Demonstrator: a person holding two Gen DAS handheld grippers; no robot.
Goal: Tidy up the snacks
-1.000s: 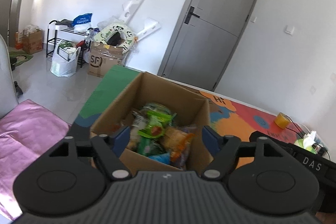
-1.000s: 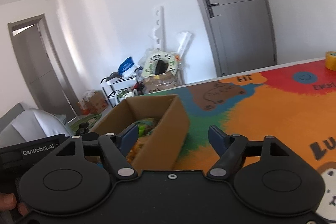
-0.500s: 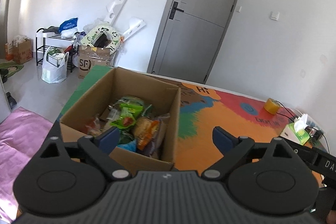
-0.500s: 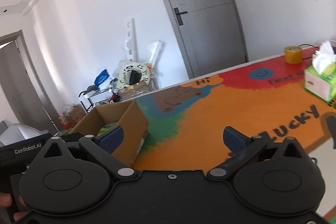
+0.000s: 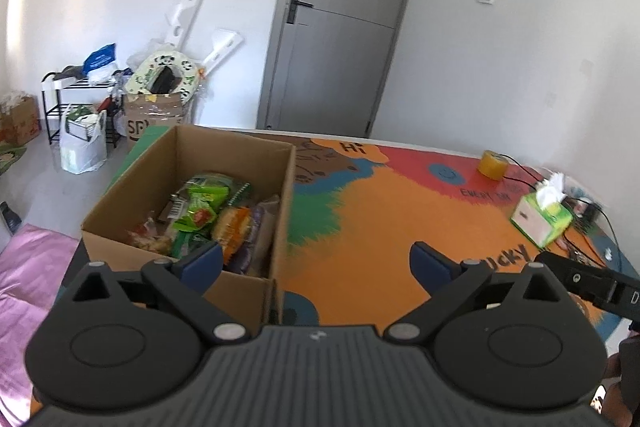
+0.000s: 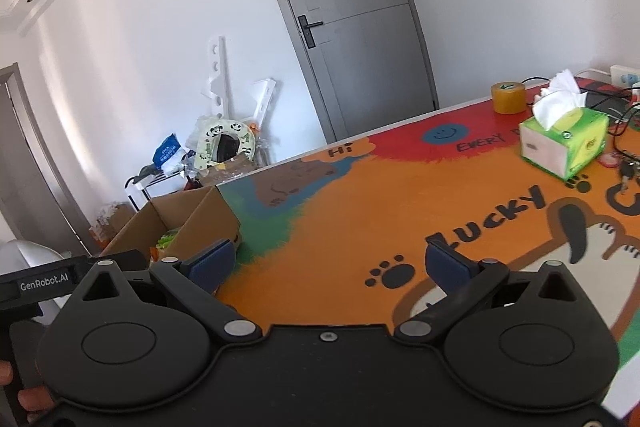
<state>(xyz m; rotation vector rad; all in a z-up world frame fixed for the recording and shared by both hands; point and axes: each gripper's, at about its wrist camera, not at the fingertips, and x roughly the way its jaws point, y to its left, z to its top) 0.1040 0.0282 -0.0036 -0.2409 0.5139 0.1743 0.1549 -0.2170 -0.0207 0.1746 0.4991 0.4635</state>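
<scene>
An open cardboard box (image 5: 160, 179) stands at the left end of the colourful table mat (image 5: 400, 211). It holds several snack packets (image 5: 208, 215), green and orange ones on top. My left gripper (image 5: 316, 263) is open and empty, above the box's near right corner. The box also shows at the left of the right wrist view (image 6: 200, 211). My right gripper (image 6: 328, 263) is open and empty over the orange part of the mat (image 6: 360, 211), to the right of the box.
A green tissue box (image 6: 564, 143) and a roll of yellow tape (image 6: 508, 97) sit at the far right of the table, with cables and keys (image 6: 624, 167) beside them. A grey door (image 5: 340, 39) and floor clutter (image 5: 156, 95) lie beyond.
Both grippers have swung to the right, away from the box, and their jaws have opened wider. The tissue box and tape have come into view.
</scene>
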